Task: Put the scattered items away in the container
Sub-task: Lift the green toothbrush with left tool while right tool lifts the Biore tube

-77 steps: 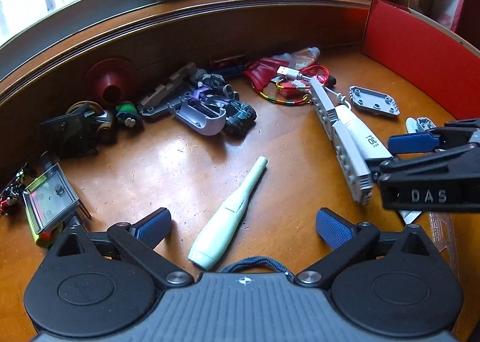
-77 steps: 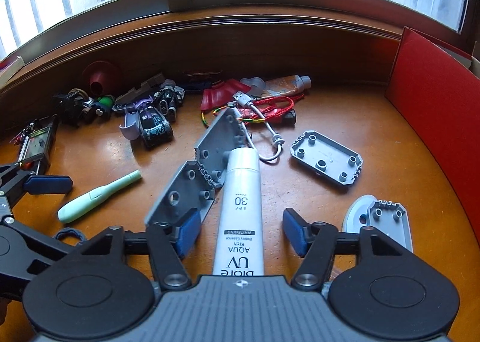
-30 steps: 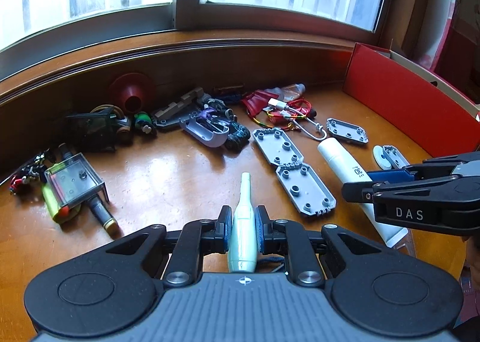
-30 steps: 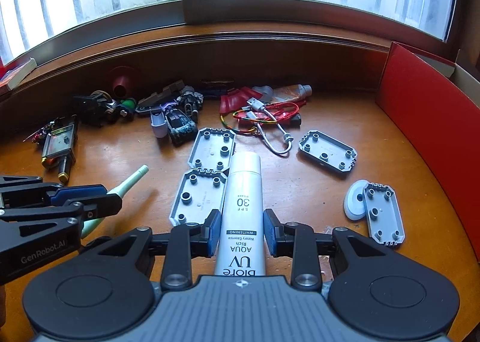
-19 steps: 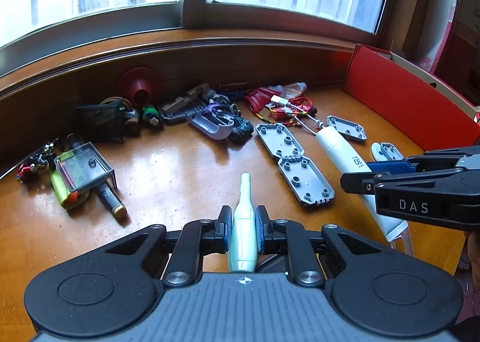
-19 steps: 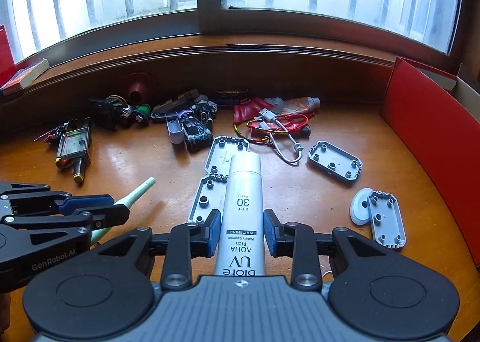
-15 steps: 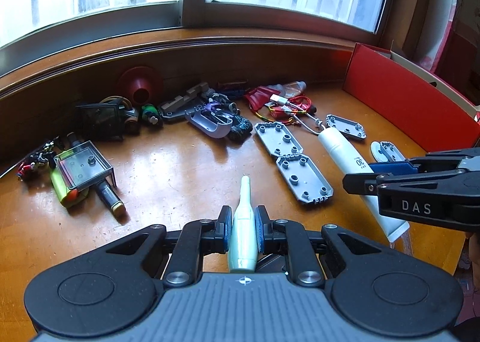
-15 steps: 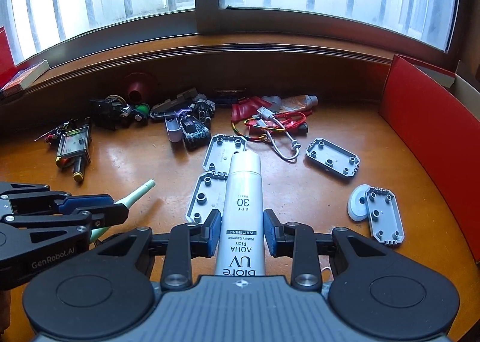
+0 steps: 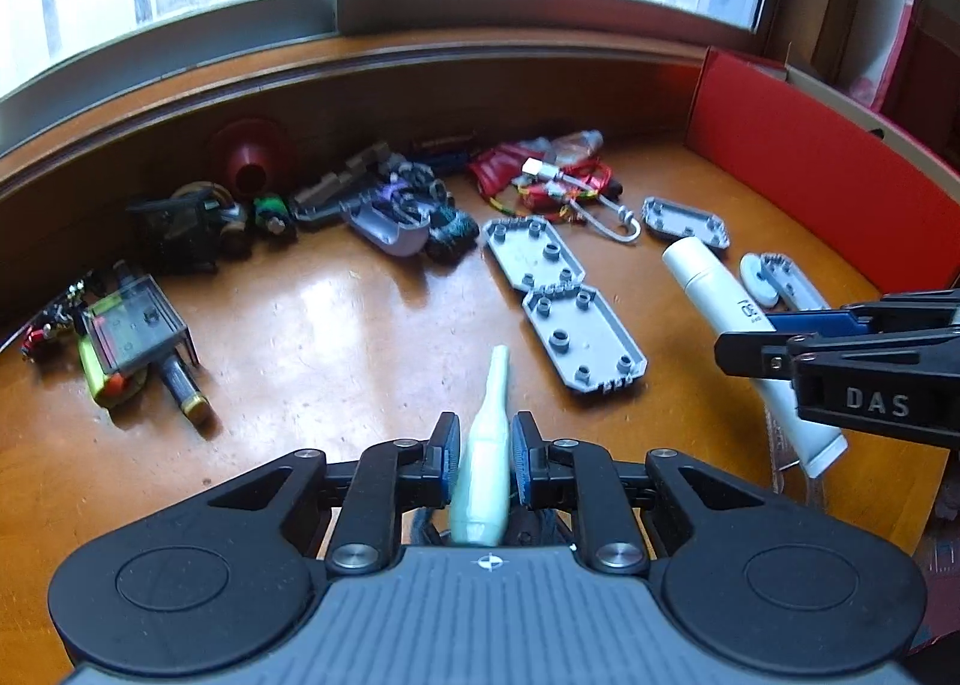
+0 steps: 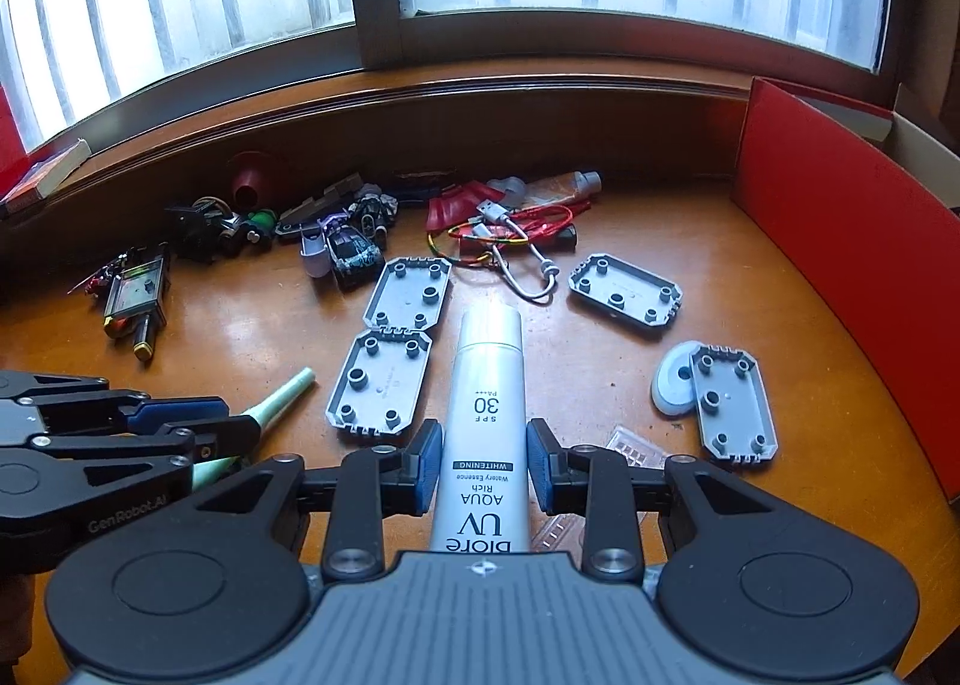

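Observation:
My left gripper [image 9: 483, 460] is shut on a mint green pen-shaped device [image 9: 485, 466] and holds it above the wooden table. My right gripper [image 10: 483, 466] is shut on a white Biore UV sunscreen tube [image 10: 487, 421], also lifted. The tube also shows in the left wrist view [image 9: 720, 298], and the green device in the right wrist view [image 10: 279, 400]. The red cardboard box [image 10: 852, 289] stands open at the right edge of the table; it also shows in the left wrist view [image 9: 798, 156].
Grey plastic plates [image 10: 396, 343] lie mid-table, with more at the right [image 10: 624, 292]. A red cable tangle [image 10: 510, 232], toy cars [image 10: 351, 247], a red cone [image 10: 252, 181] and a clear-cased gadget [image 10: 135, 295] lie along the back wall under the window.
Both grippers closed on their items, the green device and the sunscreen tube, and lifted them off the table. Both have kept rising and drifting slightly right.

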Demonstrator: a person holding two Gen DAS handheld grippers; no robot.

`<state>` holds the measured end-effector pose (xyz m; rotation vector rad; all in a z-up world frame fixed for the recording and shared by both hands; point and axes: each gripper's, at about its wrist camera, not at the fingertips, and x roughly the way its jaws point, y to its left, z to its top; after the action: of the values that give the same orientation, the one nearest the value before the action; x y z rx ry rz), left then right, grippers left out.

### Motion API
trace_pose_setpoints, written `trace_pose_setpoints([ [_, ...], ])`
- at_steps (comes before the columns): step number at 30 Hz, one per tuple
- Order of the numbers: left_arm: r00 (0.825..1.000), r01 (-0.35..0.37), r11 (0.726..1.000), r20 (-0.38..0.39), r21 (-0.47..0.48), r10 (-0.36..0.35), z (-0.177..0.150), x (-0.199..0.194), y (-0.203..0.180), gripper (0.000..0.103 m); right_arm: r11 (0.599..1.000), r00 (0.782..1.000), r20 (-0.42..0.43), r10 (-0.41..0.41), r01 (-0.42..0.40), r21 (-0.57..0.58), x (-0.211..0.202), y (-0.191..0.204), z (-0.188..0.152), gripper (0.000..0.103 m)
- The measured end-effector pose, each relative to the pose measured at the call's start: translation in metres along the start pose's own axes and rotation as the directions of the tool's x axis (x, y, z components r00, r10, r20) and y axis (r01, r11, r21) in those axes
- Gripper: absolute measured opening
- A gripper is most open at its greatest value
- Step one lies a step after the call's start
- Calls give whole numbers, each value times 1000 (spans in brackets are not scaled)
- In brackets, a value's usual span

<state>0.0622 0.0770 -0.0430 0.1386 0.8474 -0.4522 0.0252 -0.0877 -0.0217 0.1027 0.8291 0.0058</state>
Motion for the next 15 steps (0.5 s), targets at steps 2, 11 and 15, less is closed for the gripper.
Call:
trace_pose_setpoints([
  [2,1000,-3,1000,-10,0,3,-1,3,-2,22,1000,1000,-5,9,-9,0,0,-2,-2,33],
  [11,999,-26,999,-22,21,27,-2,10,-12,31,999,999,-32,35,-35,-1,2,-6,-6,33],
  [15,999,-36,999,-20,36,36,-1,12,-17,35,999,999,-35,40,-40,-2,1,-7,-7,33],
])
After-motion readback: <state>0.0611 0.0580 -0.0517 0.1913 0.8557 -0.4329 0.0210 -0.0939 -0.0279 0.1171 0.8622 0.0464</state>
